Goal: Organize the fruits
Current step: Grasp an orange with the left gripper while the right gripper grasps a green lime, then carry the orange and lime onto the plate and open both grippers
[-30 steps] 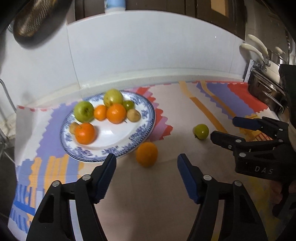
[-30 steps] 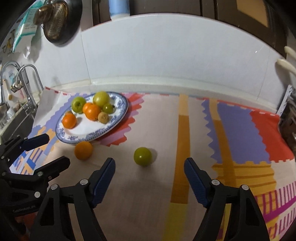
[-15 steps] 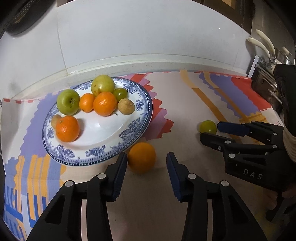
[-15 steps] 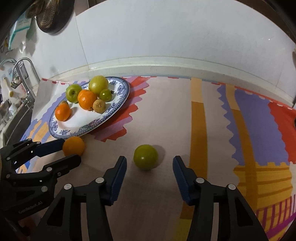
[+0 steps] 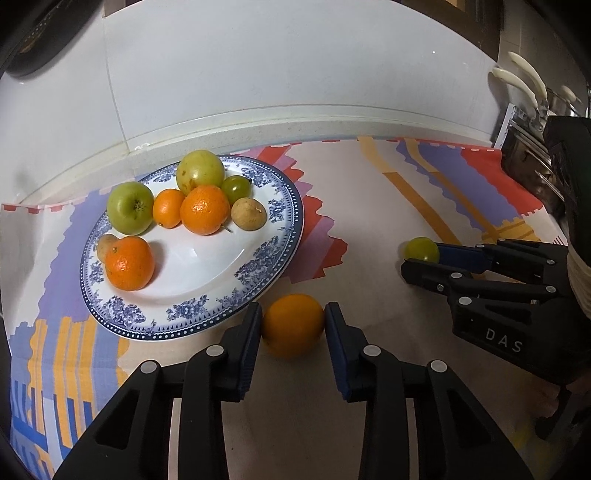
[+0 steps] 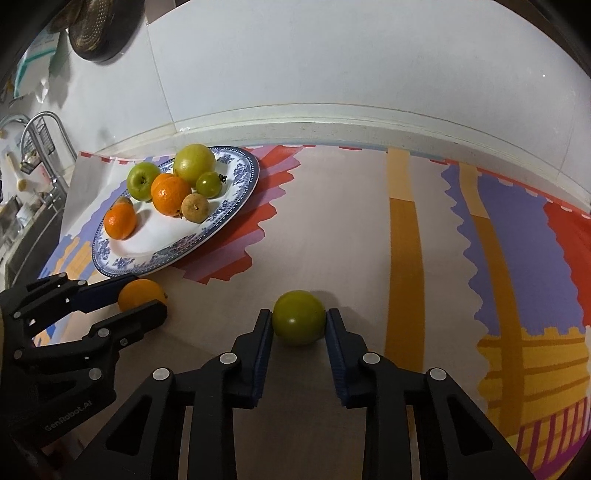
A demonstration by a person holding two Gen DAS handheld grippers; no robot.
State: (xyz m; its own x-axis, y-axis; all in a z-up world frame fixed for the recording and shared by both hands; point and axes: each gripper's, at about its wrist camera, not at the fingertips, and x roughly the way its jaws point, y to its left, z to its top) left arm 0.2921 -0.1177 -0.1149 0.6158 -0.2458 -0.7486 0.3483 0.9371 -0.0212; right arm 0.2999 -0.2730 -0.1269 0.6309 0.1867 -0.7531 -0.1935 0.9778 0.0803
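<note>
A blue-patterned white plate (image 5: 286,221) holds several oranges, green apples and small brown fruits. Just off its front rim an orange (image 5: 293,326) lies on the patterned mat. My left gripper (image 5: 293,314) is closing on it, and both blue pads touch its sides. To the right a small green fruit (image 6: 298,321) rests on the mat, with my right gripper (image 6: 299,316) shut on it from both sides. The right wrist view shows the left gripper (image 6: 146,295) around the orange (image 6: 138,293). The left wrist view shows the right gripper (image 5: 421,258) at the green fruit (image 5: 419,248).
A white tiled wall with a raised ledge (image 5: 295,114) runs behind the mat. A metal rack with utensils (image 5: 524,122) stands at the far right. A sink with a tap (image 6: 37,125) lies left of the plate. A dark pan (image 6: 96,33) hangs on the wall.
Both grippers came forward and down and their jaws narrowed. The left ones now hold the orange between them, the right ones the green fruit.
</note>
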